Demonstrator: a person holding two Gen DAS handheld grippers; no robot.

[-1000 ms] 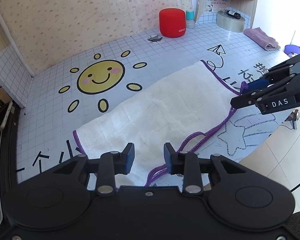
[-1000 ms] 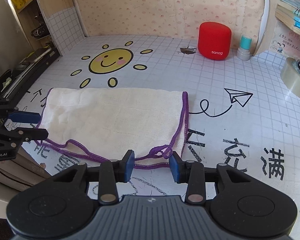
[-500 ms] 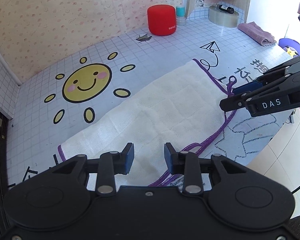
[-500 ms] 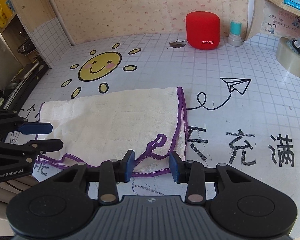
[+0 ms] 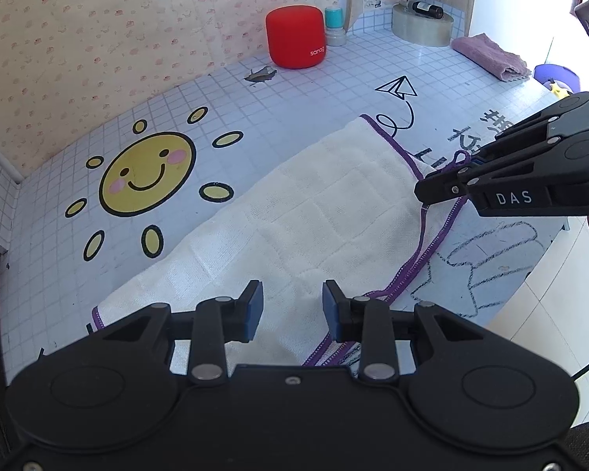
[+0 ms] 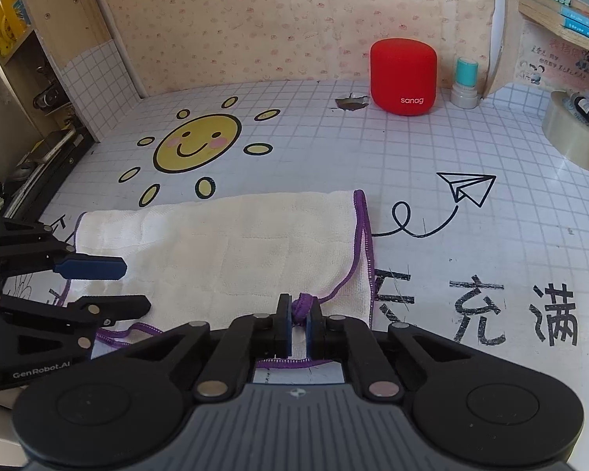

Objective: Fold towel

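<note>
Cream towel (image 6: 224, 251) with purple hem, corner loop pinched in right claw (image 6: 299, 320), left claw (image 5: 292, 308) parted, empty.

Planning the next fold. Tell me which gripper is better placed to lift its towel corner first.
Right. The right gripper is already shut on the towel's purple-edged corner. The left gripper hangs open over its end, gripping nothing.
</note>
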